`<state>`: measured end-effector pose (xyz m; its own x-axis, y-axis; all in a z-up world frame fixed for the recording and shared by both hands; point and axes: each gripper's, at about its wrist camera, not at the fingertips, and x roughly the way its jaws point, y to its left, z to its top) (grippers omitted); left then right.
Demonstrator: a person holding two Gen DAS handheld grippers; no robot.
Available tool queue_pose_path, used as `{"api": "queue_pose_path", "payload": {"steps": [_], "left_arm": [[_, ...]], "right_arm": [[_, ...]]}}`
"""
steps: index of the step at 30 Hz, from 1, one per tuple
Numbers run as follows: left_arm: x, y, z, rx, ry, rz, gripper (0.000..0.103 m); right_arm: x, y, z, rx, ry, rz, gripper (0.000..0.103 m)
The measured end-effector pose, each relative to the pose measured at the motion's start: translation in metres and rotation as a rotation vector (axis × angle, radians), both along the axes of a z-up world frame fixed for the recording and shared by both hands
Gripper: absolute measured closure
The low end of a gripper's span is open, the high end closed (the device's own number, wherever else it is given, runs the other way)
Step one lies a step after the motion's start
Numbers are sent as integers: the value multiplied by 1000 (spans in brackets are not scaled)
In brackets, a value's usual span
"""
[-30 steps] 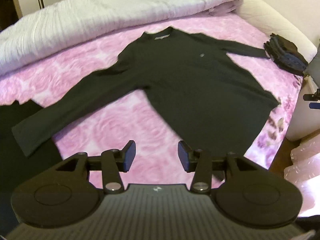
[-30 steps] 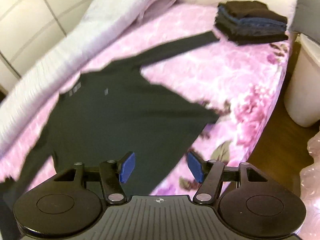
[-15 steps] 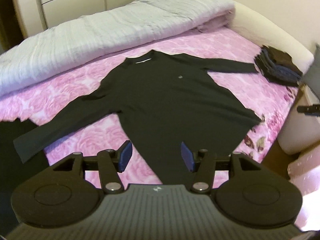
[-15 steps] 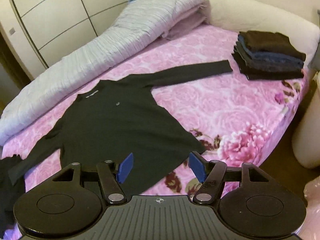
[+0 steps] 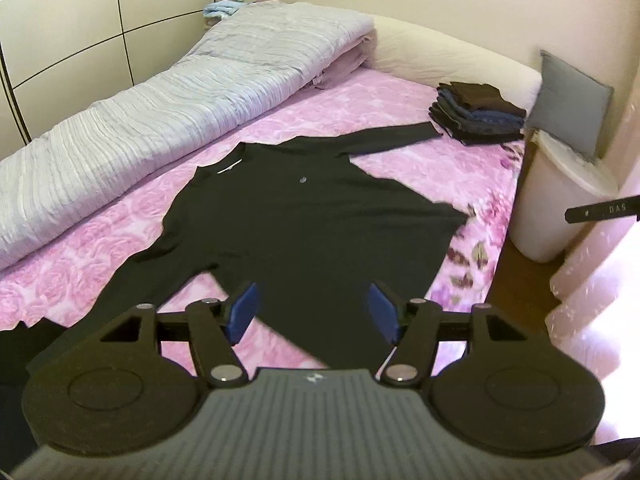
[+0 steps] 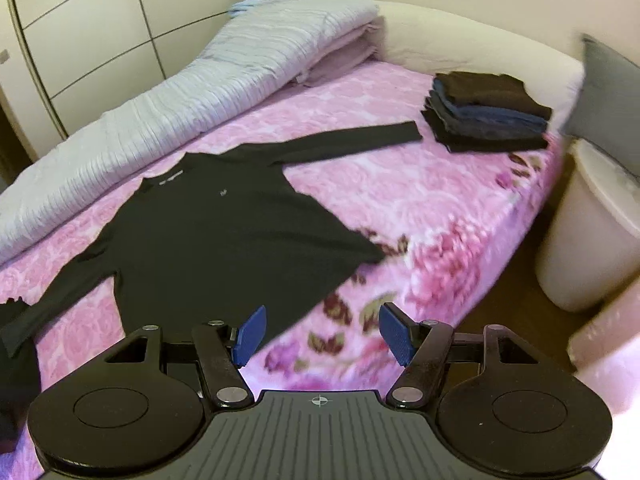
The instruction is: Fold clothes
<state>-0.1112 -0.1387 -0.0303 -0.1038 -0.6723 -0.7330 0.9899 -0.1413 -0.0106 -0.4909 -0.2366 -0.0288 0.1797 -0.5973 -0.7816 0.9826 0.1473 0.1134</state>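
Pink bedspread (image 5: 400, 120) w/ flat black shirt (image 5: 304, 224), folded stack (image 6: 488, 112) beyond sleeve; left jaws opening, right jaws spread, both empty.

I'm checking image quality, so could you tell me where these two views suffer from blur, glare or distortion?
Left wrist view: fisheye bends the wardrobe; overexposed glare lower right. Right wrist view: motion smear on the bedspread and bin; the black shirt stays readable.

Your two wrist views look down over the bed's (image 5: 400, 104) near edge; both share its far-right corner.
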Motion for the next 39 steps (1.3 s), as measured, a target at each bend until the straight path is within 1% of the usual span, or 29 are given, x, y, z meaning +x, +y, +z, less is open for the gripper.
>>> {"api": "queue_pose_path", "payload": {"steps": [2,5,11,15,18,21,24,26,29,31,33,35,37,39], "left_arm": [[15,20,-2,0,-5,-12,45],[39,47,-6,21,-1,2,45],[74,81,-13,33,-18,32,44],[90,96,-14,34,-10,56,43],[97,104,-16,40,-17,60,42],[102,104,-20,51,-11,72,42],[100,97,-25,54,-11,64,42],[92,88,-31,50,-36,33,42],[63,65,-45,44,-93,-60,42],[40,42,-61,67,-105,-119,42],[15,18,-77,94,-111,-176,42],[-10,-7,-94,120,-113,-227,42],[-34,-37,-117,163,-101,-242,42],[-56,-66,-139,218,-89,-229,42]], "right_arm": [[16,23,4,0,4,-11,36],[42,53,11,-14,12,12,36],[82,96,15,-30,25,53,36],[100,113,13,-32,50,79,36],[110,120,7,-25,50,98,36],[113,121,-2,-6,15,94,36],[109,115,-11,17,-23,77,36],[103,104,-16,23,-26,77,36],[90,76,-29,31,-19,91,36],[80,54,-38,32,-10,108,36],[67,22,-53,45,-3,129,36],[51,-19,-72,62,-5,152,36],[32,-64,-94,81,-17,160,36],[12,-112,-117,101,-33,167,36]]}}
